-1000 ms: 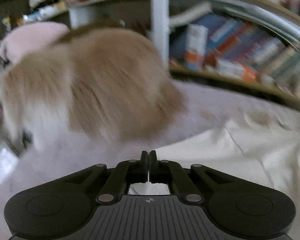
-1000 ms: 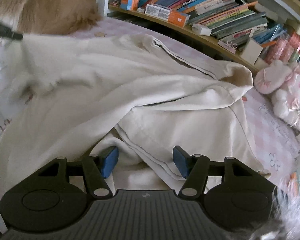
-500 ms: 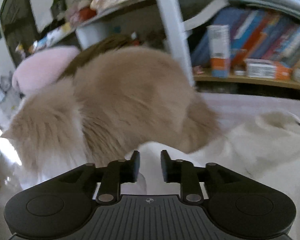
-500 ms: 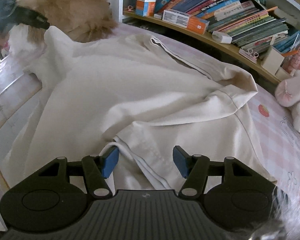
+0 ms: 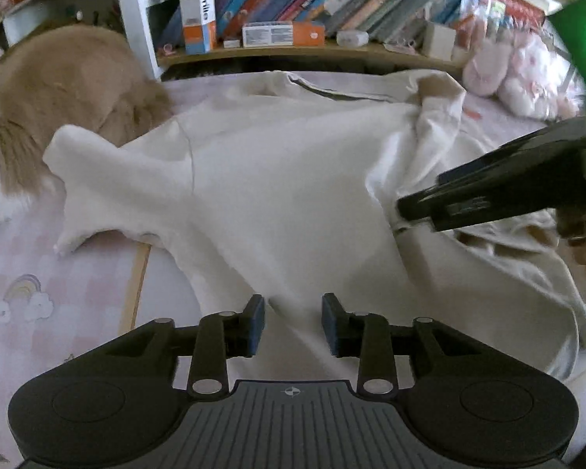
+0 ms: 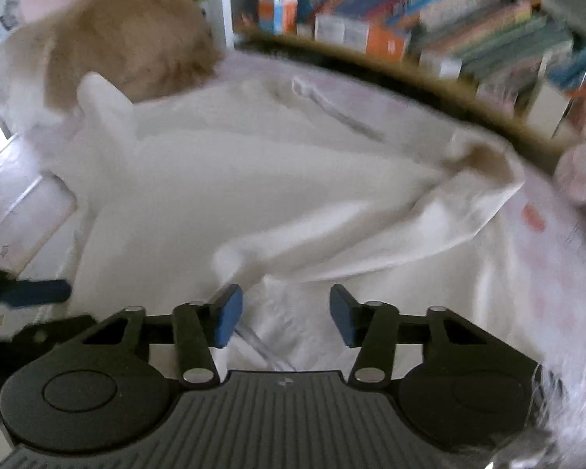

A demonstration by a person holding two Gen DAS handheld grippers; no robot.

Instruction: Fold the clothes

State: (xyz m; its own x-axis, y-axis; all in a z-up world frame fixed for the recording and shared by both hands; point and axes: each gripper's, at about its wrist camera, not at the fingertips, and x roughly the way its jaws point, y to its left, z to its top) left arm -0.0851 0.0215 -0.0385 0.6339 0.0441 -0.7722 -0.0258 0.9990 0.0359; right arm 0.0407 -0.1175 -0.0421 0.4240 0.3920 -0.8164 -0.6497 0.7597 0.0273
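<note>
Folding has barely begun: cream garment (image 5: 285, 179) lies spread and rumpled on the bed (image 5: 58, 273) beside a tan furry animal (image 5: 58, 86), no neat fold visible, while left tongs (image 5: 292, 324) and right tongs (image 6: 285, 314) both gape, holding nothing.

The right gripper (image 6: 285, 314) has its jaws apart above the cream garment (image 6: 254, 195), which is spread on the pink sheet (image 6: 547, 265). Behind the garment lies a tan furry animal (image 6: 129, 35), touching its far corner. The bookshelf (image 6: 429, 19) stands behind the garment.
</note>
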